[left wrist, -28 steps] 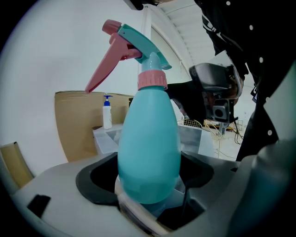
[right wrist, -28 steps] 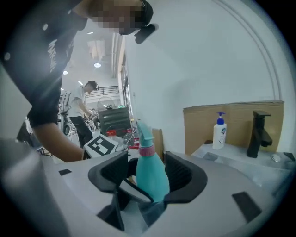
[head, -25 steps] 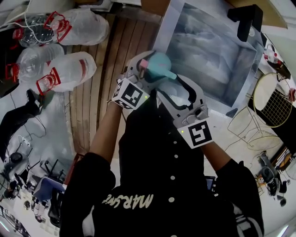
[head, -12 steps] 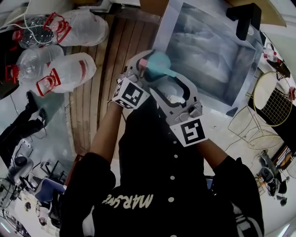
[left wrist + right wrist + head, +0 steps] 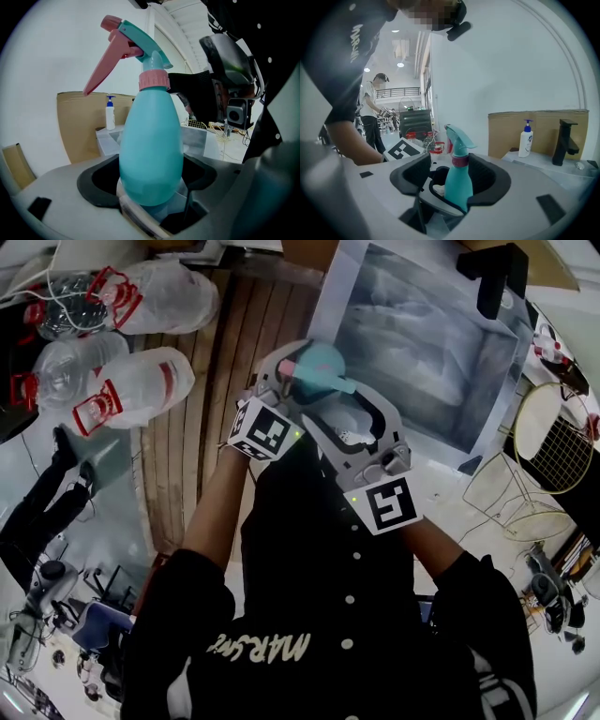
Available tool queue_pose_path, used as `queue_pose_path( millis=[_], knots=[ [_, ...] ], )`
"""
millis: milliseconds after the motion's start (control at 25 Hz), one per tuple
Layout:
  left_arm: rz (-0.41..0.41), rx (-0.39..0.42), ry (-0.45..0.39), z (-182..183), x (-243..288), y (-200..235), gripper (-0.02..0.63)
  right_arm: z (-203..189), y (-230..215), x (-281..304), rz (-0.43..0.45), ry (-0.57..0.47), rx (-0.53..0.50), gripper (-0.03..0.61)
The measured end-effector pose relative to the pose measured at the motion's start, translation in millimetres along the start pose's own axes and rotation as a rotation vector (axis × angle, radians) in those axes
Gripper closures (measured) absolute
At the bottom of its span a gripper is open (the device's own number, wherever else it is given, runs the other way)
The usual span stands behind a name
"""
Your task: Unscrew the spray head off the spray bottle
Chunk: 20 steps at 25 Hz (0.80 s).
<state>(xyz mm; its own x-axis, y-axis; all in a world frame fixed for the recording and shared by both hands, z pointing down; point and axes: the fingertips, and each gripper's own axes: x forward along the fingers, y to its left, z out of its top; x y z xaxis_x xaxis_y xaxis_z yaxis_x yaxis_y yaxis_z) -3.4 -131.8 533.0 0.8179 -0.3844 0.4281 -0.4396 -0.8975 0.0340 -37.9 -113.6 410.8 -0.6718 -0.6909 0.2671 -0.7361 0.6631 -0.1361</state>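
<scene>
Nearest you, your left gripper (image 5: 150, 180) has its fingers (image 5: 98, 180) clamped on the base of the teal spray bottle (image 5: 150, 140). It holds the bottle upright in the air before your chest, trigger end up. Your right gripper (image 5: 452, 176) has edged in toward the left one since 1 second ago: its marker cube (image 5: 386, 506) sits a little further left in the head view, and has barely shifted over the last half second. Its fingers (image 5: 410, 173) stand wide, 1 on each side of the bottle with gaps showing, about level with the pink collar (image 5: 459, 161). I judge the spray head (image 5: 136, 42) is still screwed on and no turn has begun. Farther off, the steel bench (image 5: 422, 352) and the clear water jugs (image 5: 141, 381) lie as they did.
</scene>
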Motion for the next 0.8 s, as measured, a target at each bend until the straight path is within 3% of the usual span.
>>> queue_pose_path(
  millis=[520,800],
  knots=[
    [0.002,0.002,0.014,1,1,0,0.218,-9,-1,13,0.087,0.090,-0.156,0.314],
    [-0.005,0.004,0.014,1,2,1,0.218,-11,-5,14,0.163,0.066,-0.176,0.314]
  ],
)
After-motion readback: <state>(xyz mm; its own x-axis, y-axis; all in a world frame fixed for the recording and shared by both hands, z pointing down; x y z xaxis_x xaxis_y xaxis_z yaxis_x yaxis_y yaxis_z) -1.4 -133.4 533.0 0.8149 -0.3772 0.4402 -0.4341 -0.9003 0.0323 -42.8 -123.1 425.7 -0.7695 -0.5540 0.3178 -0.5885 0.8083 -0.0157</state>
